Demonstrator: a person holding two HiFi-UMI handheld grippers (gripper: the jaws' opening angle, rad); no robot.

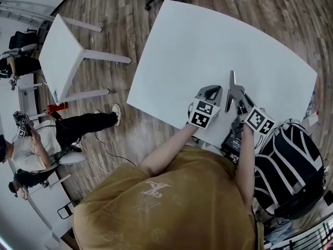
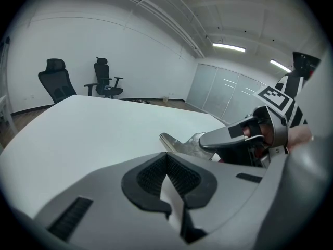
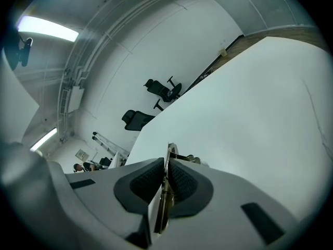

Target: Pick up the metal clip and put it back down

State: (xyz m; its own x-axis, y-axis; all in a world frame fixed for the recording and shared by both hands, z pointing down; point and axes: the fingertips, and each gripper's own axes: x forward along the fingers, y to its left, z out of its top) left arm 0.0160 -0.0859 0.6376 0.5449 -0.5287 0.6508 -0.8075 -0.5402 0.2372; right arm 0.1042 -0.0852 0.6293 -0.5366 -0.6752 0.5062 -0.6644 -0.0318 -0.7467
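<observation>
The metal clip [image 1: 231, 80] is a thin silvery piece that sticks out forward from my right gripper [image 1: 233, 91], near the front edge of the white table [image 1: 208, 46]. In the right gripper view the clip [image 3: 169, 154] stands edge-on between the black pads, and the right gripper [image 3: 166, 175] is shut on it. Whether the clip touches the table I cannot tell. My left gripper [image 1: 212, 91] sits just left of it, over the table. In the left gripper view its pads meet with nothing between them [image 2: 167, 160], and the clip [image 2: 179, 144] and the right gripper [image 2: 244, 138] show ahead at the right.
A second white table [image 1: 62, 51] stands at the left on the wooden floor. A black-and-white backpack [image 1: 291, 165] lies at the right, below the table's front edge. A seated person [image 1: 31, 145] is at the far left. Black office chairs [image 2: 78, 82] stand beyond the table.
</observation>
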